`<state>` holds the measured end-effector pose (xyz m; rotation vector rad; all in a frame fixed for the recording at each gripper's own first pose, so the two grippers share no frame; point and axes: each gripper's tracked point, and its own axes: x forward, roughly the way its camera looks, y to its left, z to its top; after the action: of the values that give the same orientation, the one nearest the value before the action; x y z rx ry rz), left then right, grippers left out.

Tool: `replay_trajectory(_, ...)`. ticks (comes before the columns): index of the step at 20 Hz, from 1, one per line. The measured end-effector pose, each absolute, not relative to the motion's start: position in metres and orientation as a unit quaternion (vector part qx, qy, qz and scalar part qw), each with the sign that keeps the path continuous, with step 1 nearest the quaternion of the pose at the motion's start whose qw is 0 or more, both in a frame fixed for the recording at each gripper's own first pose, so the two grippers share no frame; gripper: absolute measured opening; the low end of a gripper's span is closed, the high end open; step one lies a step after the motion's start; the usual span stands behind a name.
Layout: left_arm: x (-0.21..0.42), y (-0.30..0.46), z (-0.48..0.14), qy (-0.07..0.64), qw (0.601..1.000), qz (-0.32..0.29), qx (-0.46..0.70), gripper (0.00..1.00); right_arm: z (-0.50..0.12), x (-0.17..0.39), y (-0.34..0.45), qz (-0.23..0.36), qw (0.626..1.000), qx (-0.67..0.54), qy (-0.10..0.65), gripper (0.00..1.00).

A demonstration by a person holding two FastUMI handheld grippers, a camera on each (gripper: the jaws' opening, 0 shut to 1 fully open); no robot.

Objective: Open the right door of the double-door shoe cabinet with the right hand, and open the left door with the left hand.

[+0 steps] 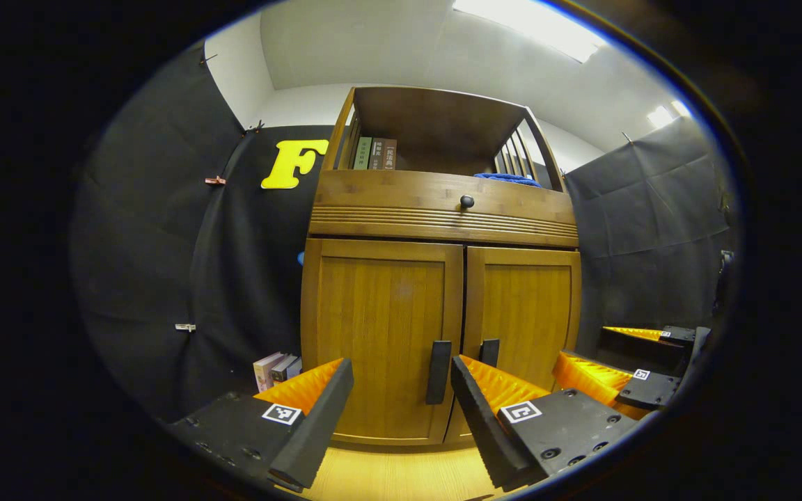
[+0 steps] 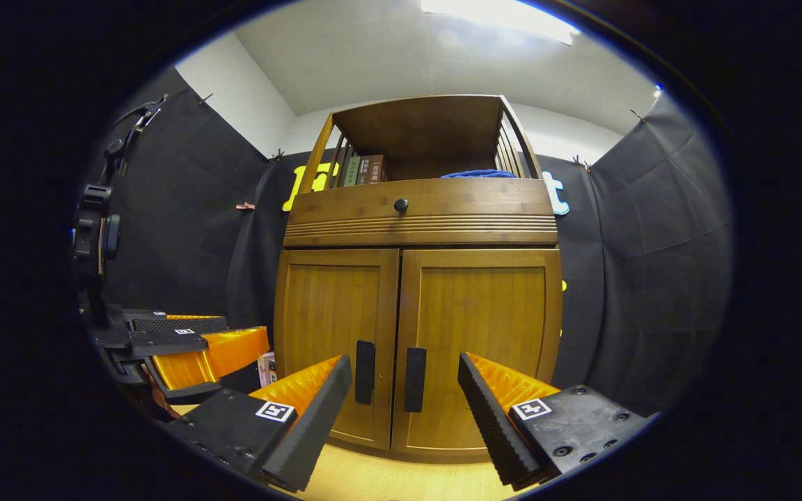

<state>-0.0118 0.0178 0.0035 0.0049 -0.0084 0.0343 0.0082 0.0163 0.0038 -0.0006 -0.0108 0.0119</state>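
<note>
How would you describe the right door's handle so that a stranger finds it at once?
Find the wooden cabinet and its two lower doors. Two black vertical handles flank the centre seam; the right handle is on the right door, whereas the round knob sits on the drawer above.

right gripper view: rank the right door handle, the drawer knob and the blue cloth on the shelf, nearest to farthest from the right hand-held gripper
1. Right door handle: dark bar low on the door, just ahead between the open fingers of the right hand-held gripper.
2. Drawer knob: higher up, centre of the drawer front.
3. Blue cloth: farthest, lying back on the open shelf above the drawer, right side.
</note>
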Motion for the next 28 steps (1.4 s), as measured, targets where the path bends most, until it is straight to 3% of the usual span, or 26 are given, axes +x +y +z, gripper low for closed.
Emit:
replay_trajectory(11,-0.028,0.032,0.006,-0.007,1.000,0.021,0.007,0.88,-0.019,0.066,0.018,-0.016,1.000,-0.014,-0.003,0.95)
replay_trajectory(19,-0.052,0.032,0.004,-0.011,1.000,-0.004,0.012,0.88,-0.080,0.134,0.015,-0.039,0.998,-0.020,0.049,0.95)
replay_trajectory(28,-0.057,0.057,-0.005,-0.006,1.000,0.014,0.001,0.88,-0.101,0.169,-0.005,-0.084,0.996,-0.017,0.039,0.82)
